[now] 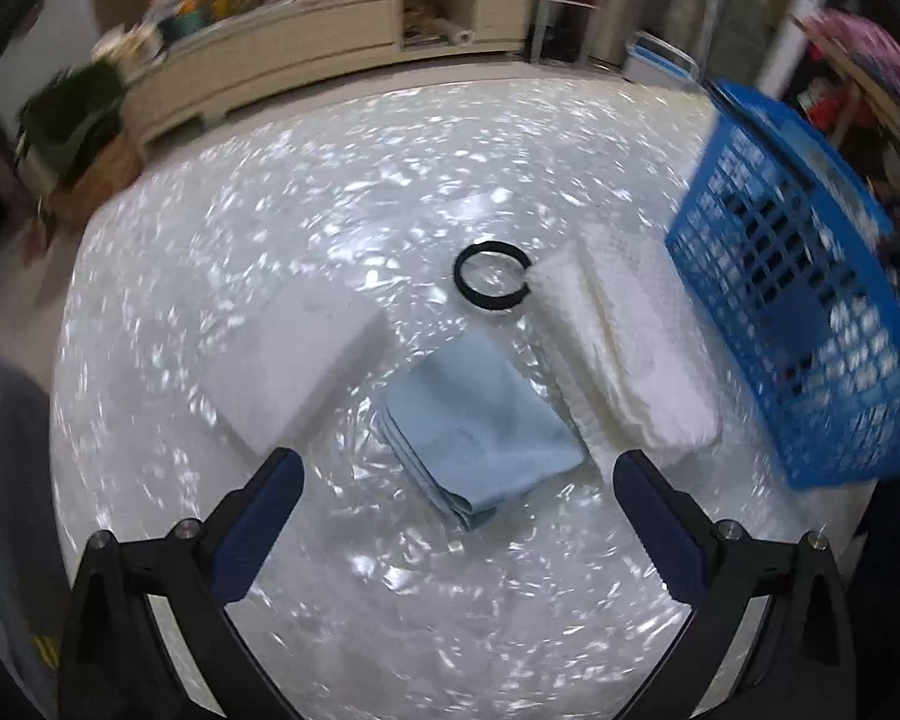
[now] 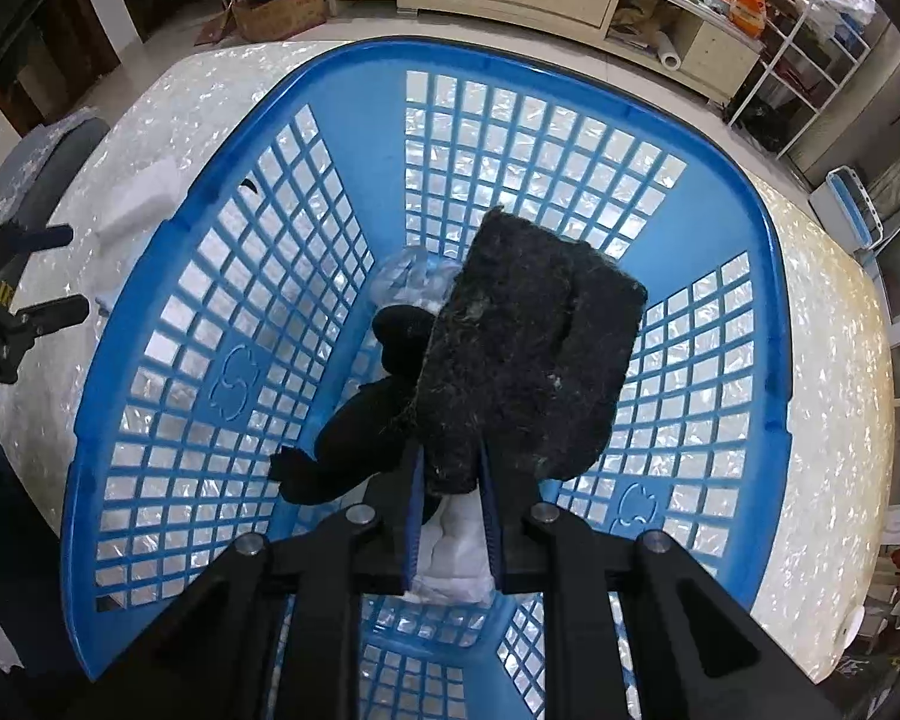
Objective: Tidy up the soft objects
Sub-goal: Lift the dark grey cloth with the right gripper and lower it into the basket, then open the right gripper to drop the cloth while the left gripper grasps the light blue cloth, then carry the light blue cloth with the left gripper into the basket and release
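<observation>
Right gripper [image 2: 450, 480]: fingers clamped on a black, fuzzy, rectangular felt pad [image 2: 522, 354], long axis pointing away, over the blue lattice basket [image 2: 258, 372]. Basket contents: black sock [image 2: 360, 438], white cloth [image 2: 450, 558]. Left gripper [image 1: 459, 474]: fingers spread, empty, above folded blue cloth [image 1: 480, 426] mid-bench [image 1: 270, 228].

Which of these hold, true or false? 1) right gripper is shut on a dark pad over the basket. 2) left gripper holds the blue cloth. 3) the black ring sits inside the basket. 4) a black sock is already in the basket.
1) The right gripper is shut on the dark fibrous scouring pad above the blue plastic lattice basket. True.
2) False: the left gripper is open and empty, with the folded light blue cloth lying on the table beyond it.
3) False: the black ring lies on the table beside the basket.
4) A black sock lies in the basket. True.
</observation>
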### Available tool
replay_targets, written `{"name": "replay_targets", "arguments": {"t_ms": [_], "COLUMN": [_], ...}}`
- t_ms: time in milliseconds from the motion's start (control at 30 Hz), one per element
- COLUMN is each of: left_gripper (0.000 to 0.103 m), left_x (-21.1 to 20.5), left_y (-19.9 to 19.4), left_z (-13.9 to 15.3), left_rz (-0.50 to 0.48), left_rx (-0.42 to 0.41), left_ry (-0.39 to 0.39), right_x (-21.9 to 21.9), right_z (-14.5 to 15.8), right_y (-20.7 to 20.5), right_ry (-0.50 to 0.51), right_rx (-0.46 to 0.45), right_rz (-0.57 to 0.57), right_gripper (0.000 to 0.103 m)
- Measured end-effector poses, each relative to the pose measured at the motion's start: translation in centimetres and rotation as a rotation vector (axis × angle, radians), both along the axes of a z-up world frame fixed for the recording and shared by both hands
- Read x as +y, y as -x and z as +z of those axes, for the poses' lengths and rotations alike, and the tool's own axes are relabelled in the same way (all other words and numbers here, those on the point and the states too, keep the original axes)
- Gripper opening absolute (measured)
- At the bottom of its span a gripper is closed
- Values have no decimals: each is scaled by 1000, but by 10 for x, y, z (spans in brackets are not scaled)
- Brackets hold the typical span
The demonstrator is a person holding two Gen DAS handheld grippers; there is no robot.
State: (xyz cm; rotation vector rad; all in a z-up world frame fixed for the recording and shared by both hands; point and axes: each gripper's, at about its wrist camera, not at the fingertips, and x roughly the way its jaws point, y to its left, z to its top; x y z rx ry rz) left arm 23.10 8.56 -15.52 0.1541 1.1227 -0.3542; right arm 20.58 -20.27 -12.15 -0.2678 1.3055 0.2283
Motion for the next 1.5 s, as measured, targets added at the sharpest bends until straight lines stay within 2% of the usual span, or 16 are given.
{"name": "replay_targets", "arguments": {"t_ms": [200,267,333,367,433,533,667,767,833,900,1000,1167,1267,1500], "left_gripper": [87,85,83,83,83,80,74,68,58,42,26,11,7,5], "left_x": [-16,-20,-23,-24,-28,-34,-40,-44,-46,-47,-46,-48,-46,-30], "left_y": [7,8,8,8,8,9,9,12,12,10,6,3,7,17], "left_z": [-8,-12,-14,-16,-17,-19,-24,-34,-39,-38,-38,-38,-36,-10], "left_rz": [-142,-188,-236,-261,-304,-367,-415,-467,-498,-510,-519,-519,-482,-342], "left_rx": [-30,-36,-43,-49,-58,-75,-73,-70,-78,-68,-48,-37,-47,-69], "left_ry": [-65,-82,-105,-116,-130,-139,-147,-181,-192,-169,-125,-94,-94,-11], "right_x": [7,9,10,12,8,4,-3,-8,-11,-16,-30,-30,-31,-32], "right_z": [-2,0,4,6,13,26,38,46,50,50,49,53,53,59], "right_y": [-4,-3,2,5,11,26,45,61,71,82,84,82,81,88], "right_ry": [-8,-9,-14,-17,-37,-74,-116,-151,-170,-183,-197,-217,-214,-184], "right_rx": [20,20,11,5,-16,-54,-105,-134,-146,-146,-141,-154,-159,-191], "right_rz": [0,4,3,0,-11,-39,-82,-112,-132,-154,-187,-214,-222,-231], "right_gripper": [22,30,48,52,70,83,89,94,95,95,96,97,98,100]}}
